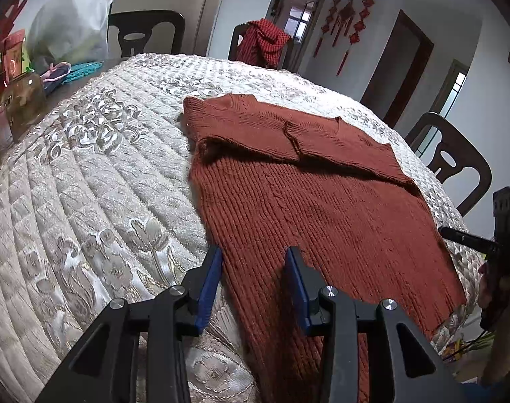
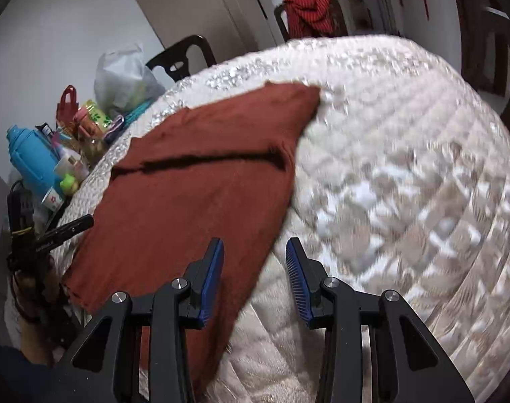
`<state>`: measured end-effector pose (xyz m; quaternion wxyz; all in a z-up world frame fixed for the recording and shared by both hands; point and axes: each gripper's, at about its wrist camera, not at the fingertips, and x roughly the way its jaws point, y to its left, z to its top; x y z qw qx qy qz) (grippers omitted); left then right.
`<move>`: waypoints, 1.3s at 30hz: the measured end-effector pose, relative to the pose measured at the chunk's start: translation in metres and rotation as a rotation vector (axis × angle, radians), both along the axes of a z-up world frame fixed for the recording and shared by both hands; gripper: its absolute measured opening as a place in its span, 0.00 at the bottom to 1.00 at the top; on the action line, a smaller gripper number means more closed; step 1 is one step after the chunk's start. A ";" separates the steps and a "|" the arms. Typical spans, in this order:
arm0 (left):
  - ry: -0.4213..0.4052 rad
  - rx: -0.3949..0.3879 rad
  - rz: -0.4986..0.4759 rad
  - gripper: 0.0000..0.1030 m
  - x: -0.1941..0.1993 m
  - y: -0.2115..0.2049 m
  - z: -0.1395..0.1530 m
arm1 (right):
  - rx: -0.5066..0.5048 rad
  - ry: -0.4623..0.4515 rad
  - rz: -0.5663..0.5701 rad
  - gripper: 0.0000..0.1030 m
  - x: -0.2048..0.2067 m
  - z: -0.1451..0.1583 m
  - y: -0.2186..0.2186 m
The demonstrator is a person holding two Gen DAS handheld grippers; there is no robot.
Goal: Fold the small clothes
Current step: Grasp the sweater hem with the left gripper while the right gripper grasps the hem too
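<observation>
Lying soft and limp, sweater (image 1: 315,201) is best pinched at lower-frame hem corners; left gripper (image 1: 253,262) and right gripper (image 2: 255,255) are held wide apart, empty.

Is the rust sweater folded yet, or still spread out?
Partly folded: the sweater body lies flat on the quilt, both sleeves crossed over its chest.

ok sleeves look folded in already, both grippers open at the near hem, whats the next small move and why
Probably lower both and close on the near hem corners. The sweater lies flat on the quilt, sleeves crossed over its far part; the left gripper and right gripper hover open over opposite hem edges, holding nothing.
</observation>
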<state>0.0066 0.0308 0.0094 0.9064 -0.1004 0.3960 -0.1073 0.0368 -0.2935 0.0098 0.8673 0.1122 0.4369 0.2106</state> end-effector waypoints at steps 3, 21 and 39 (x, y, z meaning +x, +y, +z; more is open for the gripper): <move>0.004 -0.049 0.005 0.47 -0.006 0.000 0.000 | 0.052 0.001 -0.022 0.40 -0.005 -0.004 -0.004; 0.024 -0.170 -0.031 0.47 -0.042 -0.001 -0.003 | 0.260 0.106 0.088 0.40 -0.038 -0.013 0.003; 0.014 -0.180 -0.054 0.12 -0.040 0.000 -0.008 | 0.268 0.098 0.119 0.08 -0.043 -0.021 0.016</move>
